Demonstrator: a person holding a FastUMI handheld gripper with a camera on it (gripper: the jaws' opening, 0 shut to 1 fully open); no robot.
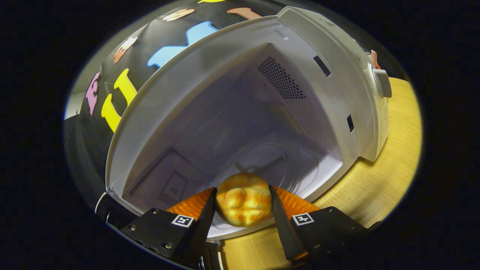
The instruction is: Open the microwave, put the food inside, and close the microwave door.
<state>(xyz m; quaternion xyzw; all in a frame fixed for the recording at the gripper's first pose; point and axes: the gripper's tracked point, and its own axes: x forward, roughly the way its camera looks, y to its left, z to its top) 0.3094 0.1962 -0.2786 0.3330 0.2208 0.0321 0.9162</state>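
Bun (244,200): golden and crimped on top, pinched between my two fingers with a pad pressing each of its sides; it sits at the threshold of the open cavity.
Gripper (243,202): my fingers are closed to the bun's width and carrying it; the grip looks square, with the bun centred between the pads.
Microwave (337,56): white, standing on a wooden table (390,157); its mouth gapes just ahead of my fingers, so the opening step looks done.
Turntable (285,161): a pale glass disc on the cavity floor, just beyond the bun; this is where I judge the food should land.
Cavity walls: vent holes on the wall to my fingers' left and another perforated patch (281,78) high up beyond them; I want to keep well apart from both.
Knob (381,82): on the control panel, off to my fingers' right; not needed for this step.
Door: I cannot make it out clearly; a dark edge lies just left of my fingers.
Step in hand: carrying the bun in.
How to do it well: I would go straight forward and low, clear the front sill, lower until the bun rests near the disc's middle, then spread my fingers gently and back out level so the pads don't drag it.
Left to do: release, withdraw, close the door.
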